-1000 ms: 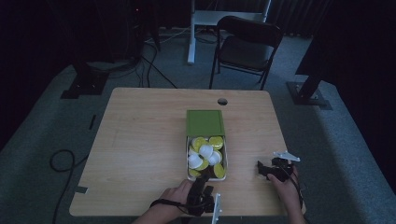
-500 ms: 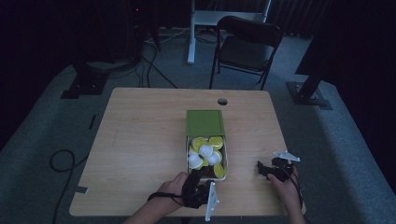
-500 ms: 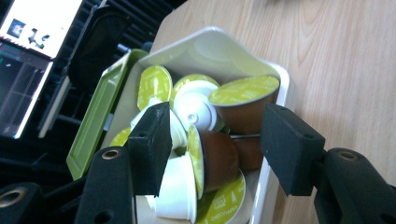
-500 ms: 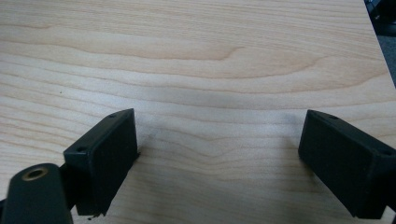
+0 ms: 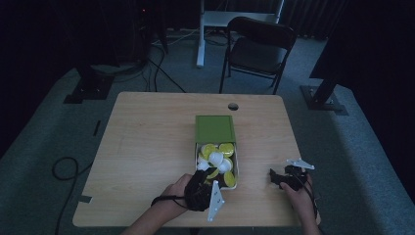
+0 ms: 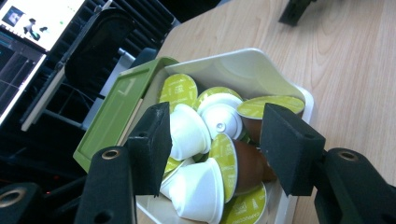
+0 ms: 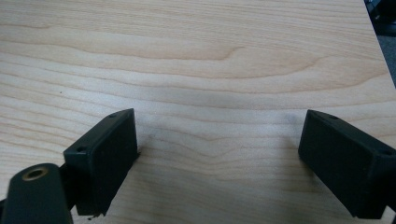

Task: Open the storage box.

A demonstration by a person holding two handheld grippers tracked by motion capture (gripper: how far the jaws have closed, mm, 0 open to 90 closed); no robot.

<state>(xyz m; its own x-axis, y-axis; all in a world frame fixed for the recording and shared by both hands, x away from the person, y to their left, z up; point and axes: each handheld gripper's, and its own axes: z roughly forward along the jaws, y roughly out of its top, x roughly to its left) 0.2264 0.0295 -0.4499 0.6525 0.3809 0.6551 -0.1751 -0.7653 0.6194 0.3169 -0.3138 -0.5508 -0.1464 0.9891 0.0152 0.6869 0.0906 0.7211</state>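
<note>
Dim light hangs over the pale wooden table [image 5: 147,147], which fills the middle of the high view with grey carpet around it. Nearest, at the bottom edge, a person's left hand [image 5: 183,193] grips the left gripper [image 5: 209,182] at the near end of the white tray [image 5: 236,164], just below centre of the frame; its grey plate juts toward the table's front edge. In the left gripper view, its two black pads stand apart, with a gap on each side, over the heap of coffee capsules [image 6: 219,140]; they press on none of them, and nothing is clamped between them. The heap mixes white capsules [image 6: 189,130], brown capsules [image 6: 247,165] and capsules turned to show yellow-green foil lids, all lying loose in the tray. To the lower right of the high view, well apart from the tray, the right hand [image 5: 301,200] keeps the right gripper [image 5: 276,177] low over bare wood; in the right gripper view its jaws are spread wide with only wood grain between them. Just beyond the capsules, the green lid [image 5: 214,128] lies flat, touching the tray's far end, at the centre of the frame. Farther on, a small round cable hole [image 5: 233,106] sits near the table's far edge. Beyond the table, at the upper middle, a dark folding chair [image 5: 259,49] stands on the carpet, and cables trail across the floor at upper left.
</note>
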